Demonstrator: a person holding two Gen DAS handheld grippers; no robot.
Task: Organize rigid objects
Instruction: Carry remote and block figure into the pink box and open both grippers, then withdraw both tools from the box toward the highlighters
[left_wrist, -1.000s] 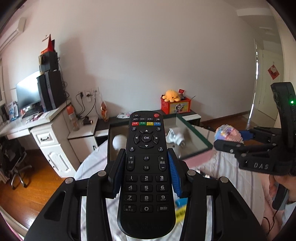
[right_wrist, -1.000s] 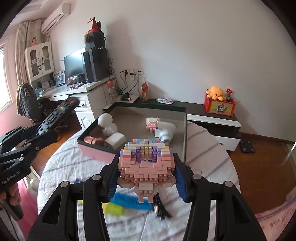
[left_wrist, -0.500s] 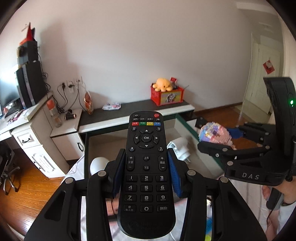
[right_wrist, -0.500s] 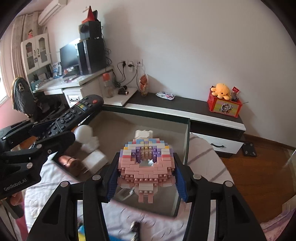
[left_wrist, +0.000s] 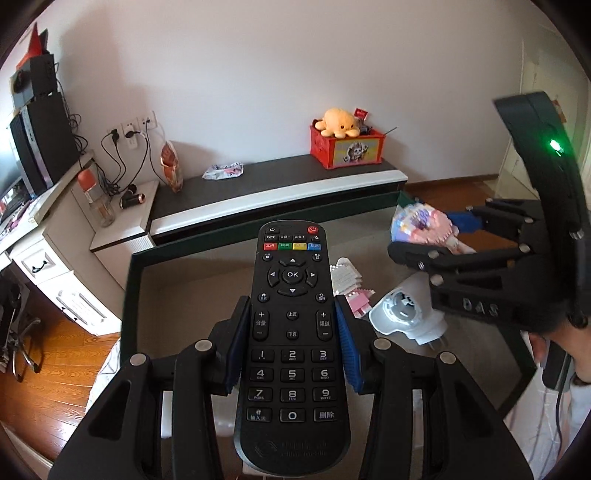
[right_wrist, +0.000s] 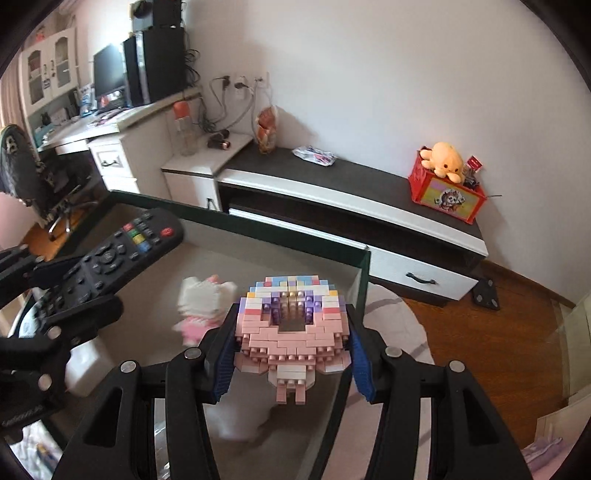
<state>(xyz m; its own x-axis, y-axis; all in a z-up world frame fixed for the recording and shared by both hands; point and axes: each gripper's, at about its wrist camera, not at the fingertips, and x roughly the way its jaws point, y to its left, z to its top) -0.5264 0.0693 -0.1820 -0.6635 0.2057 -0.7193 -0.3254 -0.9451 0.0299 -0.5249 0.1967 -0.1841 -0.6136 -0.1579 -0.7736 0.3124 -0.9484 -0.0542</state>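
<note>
A large dark-rimmed storage box (left_wrist: 130, 295) with a grey floor fills the lower part of both views; a white plug adapter (left_wrist: 406, 321) and a small pink-and-white brick figure (right_wrist: 205, 302) already lie inside it. Above the box, the left gripper (left_wrist: 291, 347) has its blue pads pressed on the long sides of a black TV remote (left_wrist: 291, 332), around the middle of its length. The remote looks stiff, light and smooth-sided, so a hold near its middle should keep it from tipping. Beside it, the right gripper (right_wrist: 291, 350) clamps a pastel brick-built doughnut figure (right_wrist: 291, 325) across its widest part. That model is rigid but probably comes apart under a hard squeeze or a drop, so it wants setting down gently.
</note>
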